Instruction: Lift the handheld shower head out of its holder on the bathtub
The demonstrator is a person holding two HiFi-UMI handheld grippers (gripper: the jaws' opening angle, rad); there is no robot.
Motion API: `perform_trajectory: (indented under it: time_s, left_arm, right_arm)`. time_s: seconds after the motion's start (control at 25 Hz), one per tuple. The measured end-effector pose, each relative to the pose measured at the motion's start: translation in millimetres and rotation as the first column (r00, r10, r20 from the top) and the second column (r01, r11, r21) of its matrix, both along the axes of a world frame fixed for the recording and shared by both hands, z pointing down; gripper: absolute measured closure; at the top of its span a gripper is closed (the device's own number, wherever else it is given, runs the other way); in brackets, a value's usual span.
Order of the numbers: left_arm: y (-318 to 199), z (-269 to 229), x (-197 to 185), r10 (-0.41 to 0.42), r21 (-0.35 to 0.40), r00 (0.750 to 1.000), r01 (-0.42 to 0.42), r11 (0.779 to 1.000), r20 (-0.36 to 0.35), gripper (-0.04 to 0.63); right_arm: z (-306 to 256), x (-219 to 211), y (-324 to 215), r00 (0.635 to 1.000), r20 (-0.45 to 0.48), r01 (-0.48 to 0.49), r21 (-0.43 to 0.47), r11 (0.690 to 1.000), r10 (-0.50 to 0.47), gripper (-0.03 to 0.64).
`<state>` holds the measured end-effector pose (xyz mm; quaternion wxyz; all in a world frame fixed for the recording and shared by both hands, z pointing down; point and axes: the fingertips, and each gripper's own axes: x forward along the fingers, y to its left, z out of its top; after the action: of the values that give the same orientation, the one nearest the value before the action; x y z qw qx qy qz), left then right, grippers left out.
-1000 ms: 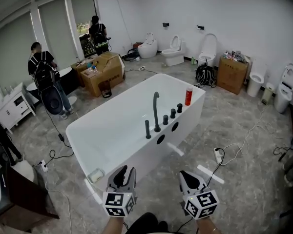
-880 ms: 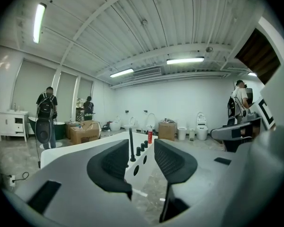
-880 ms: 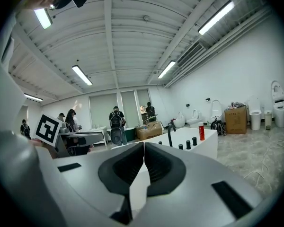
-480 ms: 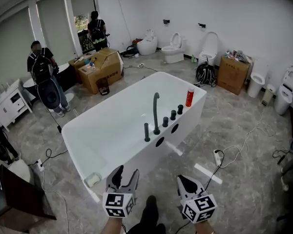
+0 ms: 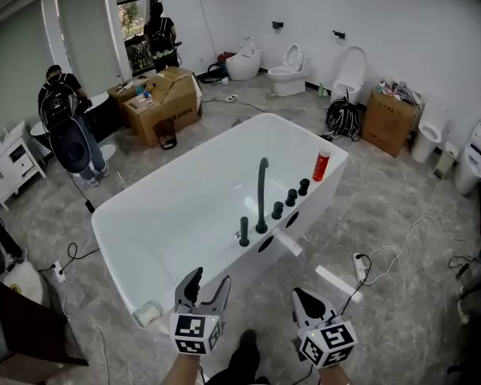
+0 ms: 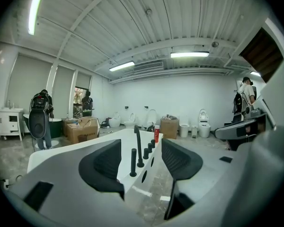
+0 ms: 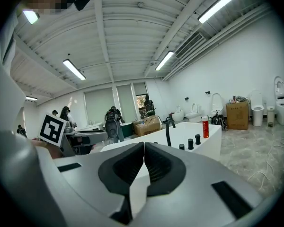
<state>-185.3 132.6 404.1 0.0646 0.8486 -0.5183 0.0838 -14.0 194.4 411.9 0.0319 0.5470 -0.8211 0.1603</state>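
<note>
The white bathtub (image 5: 184, 207) fills the middle of the head view. On its near rim the handheld shower head (image 5: 244, 231), a black upright stick, stands in its holder beside the tall curved black faucet (image 5: 262, 195) and three black knobs (image 5: 291, 197). My left gripper (image 5: 200, 289) hovers short of the tub; its jaws have just been opening and now stand open with nothing between them. In the left gripper view the shower head (image 6: 133, 162) shows far off through the gap of the left gripper (image 6: 139, 163). My right gripper (image 5: 307, 303) is shut and empty, which the right gripper view confirms for the right gripper (image 7: 143, 162).
A red bottle (image 5: 321, 165) stands on the tub's far corner. Cables and a power strip (image 5: 359, 259) lie on the floor at the right, and a white plank (image 5: 337, 283) lies near the tub. Cardboard boxes (image 5: 164, 103), toilets and two people (image 5: 60, 119) stand farther back.
Both grippers have moved forward toward the tub, which now looms larger and nearer. The left jaws went from nearly shut to wide apart. The right jaws stayed shut.
</note>
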Motion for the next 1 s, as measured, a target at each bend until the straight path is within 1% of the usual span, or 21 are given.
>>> perform_trajectory:
  time_s: [0.2,0.48,0.68,1.0]
  left_arm:
    - [-82,5,-4,0.011,-0.013,1.0,-0.011,1.0,-0.001,0.319]
    - [-168,16,-8,0.047,-0.023,0.999,-0.047,0.999,0.003,0.318]
    - [-213,25,-8,0.063,-0.037,0.998,-0.063,0.997,0.004,0.318]
    - [-252,34,9,0.067,-0.049,0.998,-0.067,0.997,0.005,0.318]
  right_arm:
    - [3,-5,-79,1.0,-0.001,-0.019,-0.017,1.0,0.019,0.609]
    - [8,-13,-163,0.998,-0.005,-0.055,-0.028,0.998,0.055,0.609]
    - [8,-20,-204,0.998,-0.002,-0.066,-0.032,0.997,0.066,0.609]
    - [10,-10,-241,0.998,0.007,-0.07,-0.033,0.997,0.07,0.611]
